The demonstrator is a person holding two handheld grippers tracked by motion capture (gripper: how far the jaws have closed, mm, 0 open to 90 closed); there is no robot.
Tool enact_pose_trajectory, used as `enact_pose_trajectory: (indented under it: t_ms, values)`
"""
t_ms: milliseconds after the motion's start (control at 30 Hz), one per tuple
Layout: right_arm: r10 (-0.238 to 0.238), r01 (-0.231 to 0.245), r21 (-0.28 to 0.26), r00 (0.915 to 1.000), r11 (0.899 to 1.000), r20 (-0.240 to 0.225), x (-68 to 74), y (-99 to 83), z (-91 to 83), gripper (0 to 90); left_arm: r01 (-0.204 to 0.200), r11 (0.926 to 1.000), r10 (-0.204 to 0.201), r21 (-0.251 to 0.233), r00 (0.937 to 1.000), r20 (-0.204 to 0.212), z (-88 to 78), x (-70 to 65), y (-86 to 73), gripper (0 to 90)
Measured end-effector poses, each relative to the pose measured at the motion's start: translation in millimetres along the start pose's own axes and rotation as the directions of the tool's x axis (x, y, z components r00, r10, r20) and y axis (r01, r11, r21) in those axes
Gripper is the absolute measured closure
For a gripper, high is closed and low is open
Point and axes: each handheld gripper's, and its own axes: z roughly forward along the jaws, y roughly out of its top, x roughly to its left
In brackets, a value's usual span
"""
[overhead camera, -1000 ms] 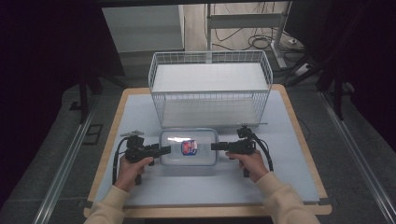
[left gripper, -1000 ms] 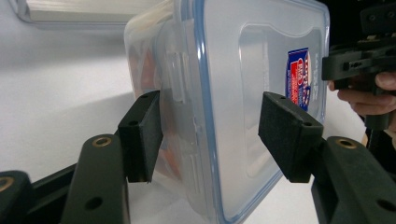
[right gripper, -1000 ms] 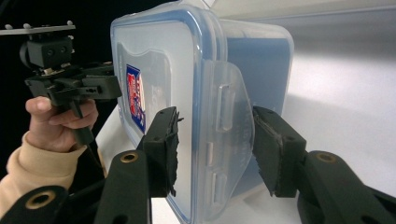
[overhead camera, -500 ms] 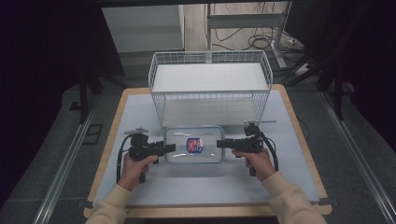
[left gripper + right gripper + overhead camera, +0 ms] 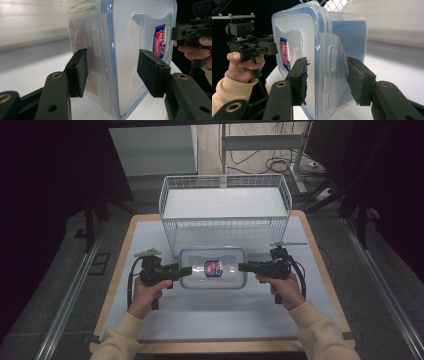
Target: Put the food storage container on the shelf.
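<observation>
Gripping the box (image 5: 213,268) by its end latches, both tools, left (image 5: 184,271) and right (image 5: 243,267), stay clenched; we judge it stiff, smooth, slippery.

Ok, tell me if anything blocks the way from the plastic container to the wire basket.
Nothing visible does. The plastic container sits directly before the wire basket, with a claw at each end; the basket's front wall must be cleared.

A wood-edged table (image 5: 116,285) with a pale top stands on grey floor (image 5: 50,285). Dark curtains (image 5: 45,180) hang at both sides. Beyond, cables (image 5: 280,165) lie beneath a metal desk frame (image 5: 260,142).
</observation>
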Motion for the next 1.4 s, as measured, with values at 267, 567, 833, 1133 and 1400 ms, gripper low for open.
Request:
enact_pose_trajectory:
  t_ms: [267, 567, 833, 1133, 1400]
  values:
    - [-0.035, 0.036, -0.024, 0.9993, 0.999, 0.012, 10.9, 13.1, -15.6, 53.0, -0.02, 0.9996, 0.02, -0.019, 0.9998, 0.006, -2.6, -12.5, 16.2, 43.5]
    - [-0.072, 0.073, -0.047, 0.9972, 0.996, 0.023, 22.7, 30.1, -28.1, 53.1, -0.041, 0.9983, 0.042, -0.04, 0.9991, 0.009, -7.7, -22.2, 35.2, 43.5]
    - [-0.112, 0.115, -0.063, 0.9929, 0.991, 0.039, 33.7, 43.9, -37.4, 53.0, -0.055, 0.9968, 0.056, -0.058, 0.9983, 0.016, -12.4, -29.4, 49.5, 43.5]
    - [-0.132, 0.136, -0.079, 0.9901, 0.988, 0.047, 40.3, 59.4, -46.1, 53.0, -0.061, 0.9955, 0.062, -0.073, 0.9979, 0.017, -13.6, -36.2, 67.5, 43.5]
    - [-0.148, 0.153, -0.102, 0.9877, 0.983, 0.049, 45.2, 75.3, -56.3, 53.0, -0.088, 0.9926, 0.09, -0.083, 0.9959, 0.013, -16.0, -44.7, 87.8, 43.4]
